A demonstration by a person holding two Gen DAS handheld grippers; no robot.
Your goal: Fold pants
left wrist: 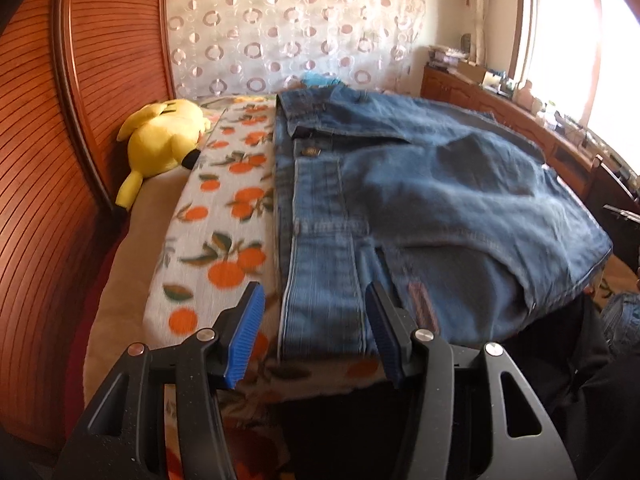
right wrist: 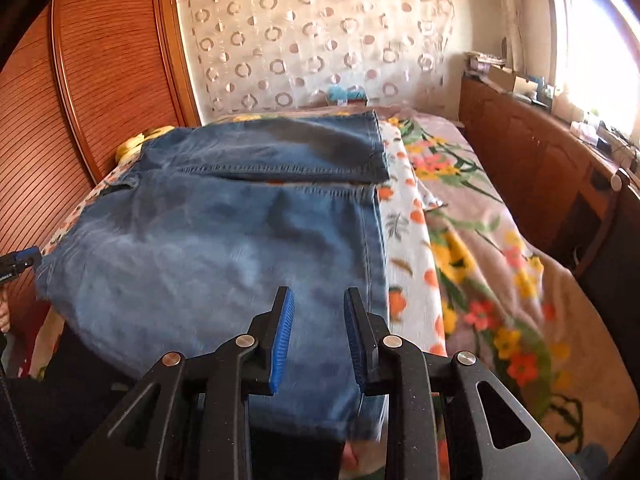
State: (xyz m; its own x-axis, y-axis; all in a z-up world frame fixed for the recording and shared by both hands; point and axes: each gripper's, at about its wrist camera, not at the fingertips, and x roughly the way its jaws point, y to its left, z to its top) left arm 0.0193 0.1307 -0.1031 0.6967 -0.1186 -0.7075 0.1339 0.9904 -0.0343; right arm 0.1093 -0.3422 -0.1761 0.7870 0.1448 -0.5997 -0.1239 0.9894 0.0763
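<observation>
We see the blue denim pants [left wrist: 420, 216] lying folded over on the orange-print white cloth [left wrist: 224, 216] that covers the bed, their legs doubled back so the hems [right wrist: 376, 152] lie at the cloth's edge nearest the flowered pink blanket [right wrist: 500, 240]. Relative to the pants, our left gripper [left wrist: 316, 332] hovers at the waistband end, its blue-padded jaws spread apart with one pad over the cloth and the other over the denim, gripping nothing. Our right gripper [right wrist: 318, 340] hangs over the near folded edge of the pants, close to their hem side; its jaws stand a little apart and we see only loose denim beneath them, not pinched between the pads. A yellow plush toy [left wrist: 164, 140] lies beyond the pants' waistband side, against the ribbed reddish wooden headboard [left wrist: 60, 120]. Behind the pants, at the far end of the bed, a sheer curtain with ring patterns [left wrist: 280, 28] covers the wall. On the hem side, past the blanket, a long wooden cabinet [right wrist: 532, 160] runs under the bright window [right wrist: 600, 60], with small items on top too blurred to name.
</observation>
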